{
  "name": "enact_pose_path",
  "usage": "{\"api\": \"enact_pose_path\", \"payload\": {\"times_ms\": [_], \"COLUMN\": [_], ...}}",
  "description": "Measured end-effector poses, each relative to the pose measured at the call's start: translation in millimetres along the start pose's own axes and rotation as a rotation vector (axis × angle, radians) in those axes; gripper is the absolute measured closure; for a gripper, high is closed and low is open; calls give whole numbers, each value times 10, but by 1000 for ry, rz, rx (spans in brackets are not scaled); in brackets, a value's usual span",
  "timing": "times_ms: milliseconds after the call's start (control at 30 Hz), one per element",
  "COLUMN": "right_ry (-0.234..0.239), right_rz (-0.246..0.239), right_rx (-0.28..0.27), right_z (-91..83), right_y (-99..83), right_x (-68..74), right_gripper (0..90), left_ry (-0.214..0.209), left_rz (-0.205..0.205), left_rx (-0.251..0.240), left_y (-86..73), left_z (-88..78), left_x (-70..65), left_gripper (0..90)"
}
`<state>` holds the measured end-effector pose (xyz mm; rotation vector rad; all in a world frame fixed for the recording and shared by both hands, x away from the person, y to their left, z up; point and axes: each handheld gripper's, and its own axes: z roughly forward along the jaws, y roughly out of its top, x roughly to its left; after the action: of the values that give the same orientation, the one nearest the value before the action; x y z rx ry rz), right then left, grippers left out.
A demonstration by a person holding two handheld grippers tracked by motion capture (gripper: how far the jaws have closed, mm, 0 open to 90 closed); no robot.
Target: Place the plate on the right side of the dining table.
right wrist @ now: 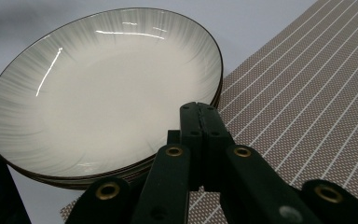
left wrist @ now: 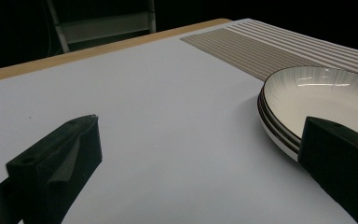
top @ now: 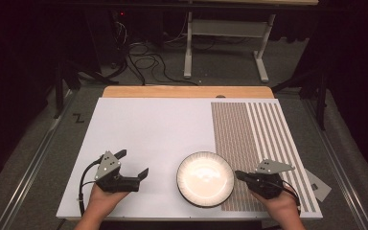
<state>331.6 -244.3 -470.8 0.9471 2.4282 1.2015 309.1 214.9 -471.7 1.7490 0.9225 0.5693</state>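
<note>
We are holding the left tool (top: 133,163) wide open at the plate's (top: 205,178) nine o'clock, a little apart. The plate is sitting on the desk (top: 158,124), overlapping the striped mat (top: 254,139). Our right tool (top: 238,174) is resting fully closed, holding nothing, at the plate's three o'clock rim.

Left gripper (top: 133,164) spread wide (held low), right gripper (top: 238,175) with jaws pressed together.

Between my left gripper (top: 133,164) and my right gripper (top: 238,175) only the stacked plates (top: 204,178) block the way, while the white board (top: 148,127) beyond lies open up to the striped mat (top: 249,129).
</note>
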Motion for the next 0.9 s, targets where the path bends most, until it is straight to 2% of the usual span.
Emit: {"api": "enact_pose_path", "payload": {"times_ms": [433,900], "right_ry": [11,16], "right_rz": [-27,-51], "right_rx": [50,65], "right_z": [41,17], "right_y": [0,-2], "right_x": [48,81], "right_gripper": [900,900], "left_ry": [-8,-14], "left_rz": [-5,3], "left_rx": [-1,2], "left_y": [-2,0], "left_z": [8,20], "left_x": [-4,-13], "left_gripper": [3,3]}}
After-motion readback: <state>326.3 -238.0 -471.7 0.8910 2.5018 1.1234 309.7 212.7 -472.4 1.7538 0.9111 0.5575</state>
